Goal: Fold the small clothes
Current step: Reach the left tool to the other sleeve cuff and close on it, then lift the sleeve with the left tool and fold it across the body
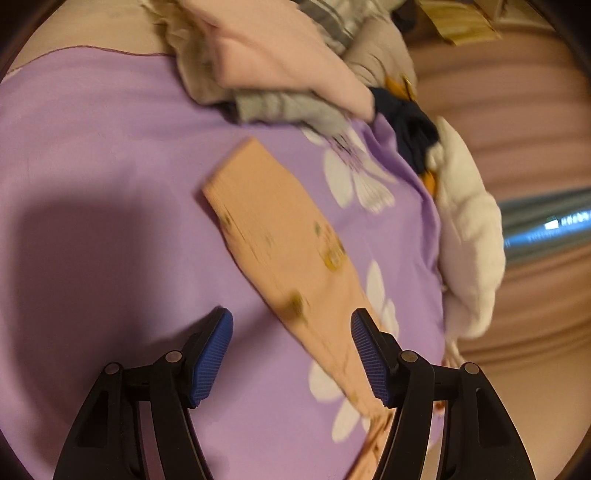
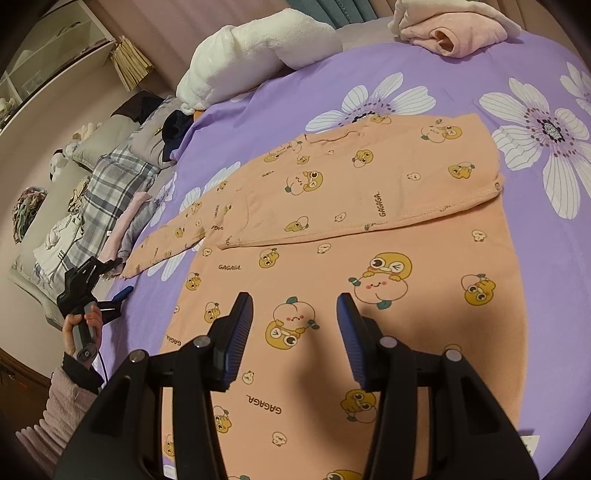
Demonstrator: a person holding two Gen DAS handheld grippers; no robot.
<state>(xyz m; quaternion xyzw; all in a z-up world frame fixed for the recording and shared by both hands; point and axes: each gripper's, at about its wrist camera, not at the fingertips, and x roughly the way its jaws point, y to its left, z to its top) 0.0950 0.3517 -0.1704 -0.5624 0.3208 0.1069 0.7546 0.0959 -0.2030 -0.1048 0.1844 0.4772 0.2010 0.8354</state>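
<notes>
An orange child's top (image 2: pixel 332 258) with cartoon prints lies flat on the purple flowered bedsheet (image 2: pixel 295 92). Its far part is folded over across the body, and one long sleeve (image 2: pixel 166 240) sticks out to the left. That sleeve (image 1: pixel 280 243) shows blurred in the left wrist view. My left gripper (image 1: pixel 291 350) is open and empty just above the sleeve's near part; it also shows in the right wrist view (image 2: pixel 110 295), at the bed's left edge by the sleeve end. My right gripper (image 2: pixel 295 332) is open and empty above the top's near part.
A white plush pillow (image 2: pixel 258 55) lies at the far edge of the bed. Folded pink clothes (image 2: pixel 454 33) sit at the far right. A pile of plaid, grey and pink clothes (image 2: pixel 110 192) lies left of the sleeve, also in the left wrist view (image 1: pixel 280 62).
</notes>
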